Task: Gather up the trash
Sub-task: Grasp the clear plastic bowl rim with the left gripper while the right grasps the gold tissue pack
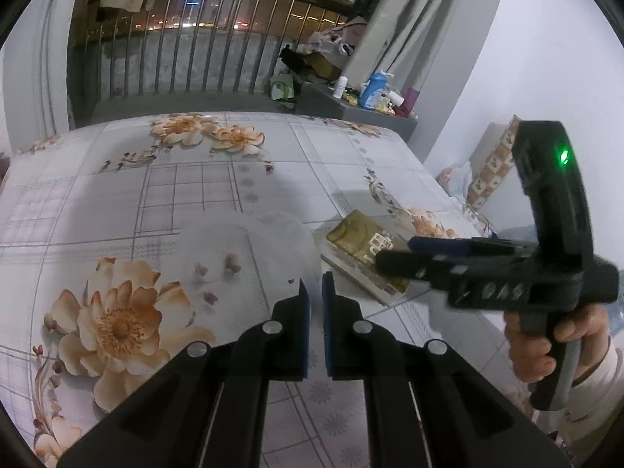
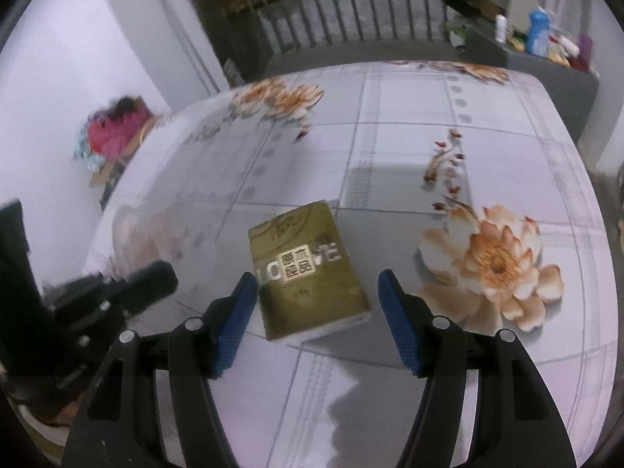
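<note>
We see two grippers. Our left gripper (image 1: 315,292) has its jaws pressed nearly together on a thin clear bag's (image 1: 249,249) edge. Our right gripper (image 2: 318,292) spreads wide around one gold tissue pack (image 2: 308,273) at twelve o'clock on the floral tablecloth (image 2: 448,148).
</note>
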A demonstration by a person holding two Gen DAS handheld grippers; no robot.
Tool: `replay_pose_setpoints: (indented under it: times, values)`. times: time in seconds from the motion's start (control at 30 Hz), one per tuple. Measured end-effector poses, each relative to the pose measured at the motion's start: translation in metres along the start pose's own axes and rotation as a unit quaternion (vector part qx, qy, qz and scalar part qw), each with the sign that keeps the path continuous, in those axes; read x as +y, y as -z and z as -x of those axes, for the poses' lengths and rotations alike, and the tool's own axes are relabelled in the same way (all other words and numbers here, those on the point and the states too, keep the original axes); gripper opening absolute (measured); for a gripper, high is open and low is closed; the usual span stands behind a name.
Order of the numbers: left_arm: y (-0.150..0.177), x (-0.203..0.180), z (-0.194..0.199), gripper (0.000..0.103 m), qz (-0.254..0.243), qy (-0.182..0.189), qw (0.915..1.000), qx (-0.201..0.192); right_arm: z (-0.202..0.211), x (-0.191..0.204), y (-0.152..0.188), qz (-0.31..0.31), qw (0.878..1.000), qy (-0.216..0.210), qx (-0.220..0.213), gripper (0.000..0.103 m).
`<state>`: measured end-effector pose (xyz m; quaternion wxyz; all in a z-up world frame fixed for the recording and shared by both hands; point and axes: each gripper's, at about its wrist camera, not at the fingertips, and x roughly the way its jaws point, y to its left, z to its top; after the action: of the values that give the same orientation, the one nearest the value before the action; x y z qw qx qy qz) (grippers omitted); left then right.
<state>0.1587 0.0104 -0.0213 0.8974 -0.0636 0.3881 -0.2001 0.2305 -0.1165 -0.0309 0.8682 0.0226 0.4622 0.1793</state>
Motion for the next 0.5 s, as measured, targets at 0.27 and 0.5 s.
replay_pose_setpoints:
  times: [0.27,0.5]
  values:
    - [0.002,-0.01,-0.003,0.006,-0.003,0.019,0.9998,0.007,0.002,0.001,0.015,0.025,1.0,0.017,-0.003,0.053]
    - [0.022,-0.043,0.01,0.005,-0.029,0.064,0.9969,0.035,0.039,-0.022,0.059,-0.019,0.999,0.05,-0.008,0.053]
